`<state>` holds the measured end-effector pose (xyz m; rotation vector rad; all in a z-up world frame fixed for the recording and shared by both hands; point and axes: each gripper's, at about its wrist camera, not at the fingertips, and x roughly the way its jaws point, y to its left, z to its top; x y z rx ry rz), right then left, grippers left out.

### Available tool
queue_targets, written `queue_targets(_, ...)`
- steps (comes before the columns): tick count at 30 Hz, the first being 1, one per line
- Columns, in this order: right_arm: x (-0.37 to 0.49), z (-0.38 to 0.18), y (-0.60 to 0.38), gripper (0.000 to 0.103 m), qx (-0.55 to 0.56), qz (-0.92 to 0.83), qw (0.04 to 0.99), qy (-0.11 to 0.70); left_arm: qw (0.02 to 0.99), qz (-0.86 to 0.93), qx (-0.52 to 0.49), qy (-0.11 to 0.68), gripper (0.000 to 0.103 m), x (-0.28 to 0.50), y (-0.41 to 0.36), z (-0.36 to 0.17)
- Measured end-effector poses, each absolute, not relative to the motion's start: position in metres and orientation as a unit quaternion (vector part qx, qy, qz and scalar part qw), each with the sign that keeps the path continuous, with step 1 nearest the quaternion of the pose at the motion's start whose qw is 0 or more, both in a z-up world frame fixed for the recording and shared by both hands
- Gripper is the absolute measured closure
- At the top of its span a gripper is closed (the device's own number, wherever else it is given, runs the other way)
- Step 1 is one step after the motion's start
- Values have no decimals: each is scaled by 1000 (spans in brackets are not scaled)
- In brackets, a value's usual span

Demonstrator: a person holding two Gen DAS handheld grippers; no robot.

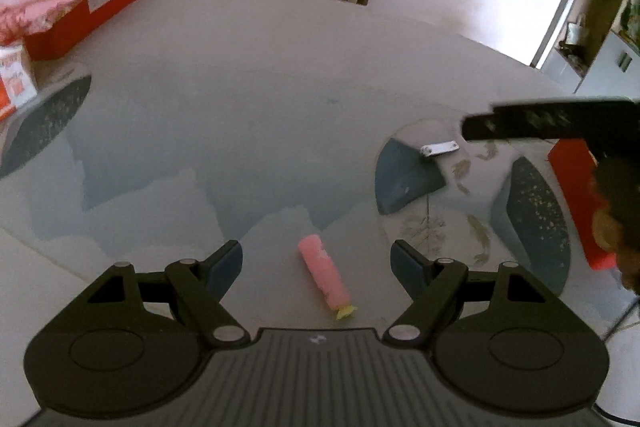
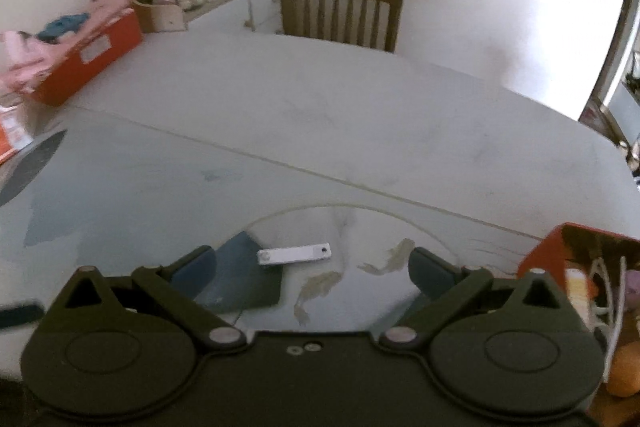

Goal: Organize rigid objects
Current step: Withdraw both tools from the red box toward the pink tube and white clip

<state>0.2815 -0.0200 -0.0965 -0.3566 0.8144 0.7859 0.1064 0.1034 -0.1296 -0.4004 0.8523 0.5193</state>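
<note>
A pink tube with a yellow end (image 1: pixel 325 276) lies on the pale table, between and just beyond the fingers of my left gripper (image 1: pixel 316 267), which is open and holds nothing. A small white flat stick (image 2: pixel 294 253) rests on a round patterned mat (image 2: pixel 352 227); it also shows at the right of the left wrist view, white stick (image 1: pixel 439 148). My right gripper (image 2: pixel 312 267) hovers over that mat, open, with the stick lying between and a little beyond its fingertips. A dark bar (image 1: pixel 548 123), part of the right gripper, crosses the left wrist view's right edge.
A red box (image 2: pixel 560 255) with mixed items stands at the right table edge. Another red box (image 1: pixel 86 15) under pink cloth sits far left, beside an orange-white carton (image 1: pixel 14 83). A wooden chair (image 2: pixel 342 11) stands behind the table. A second mat (image 1: pixel 44 119) lies at left.
</note>
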Motion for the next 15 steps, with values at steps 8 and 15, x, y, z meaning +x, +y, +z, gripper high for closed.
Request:
queue_targets(8,296,-125,8,2,-185,322,839,398,852,254,-193,414,23,109,96,-150)
queue_targets(15,299,-142,16,5,-203,301,840,402,850,260,-190,416,23,110,93,-160)
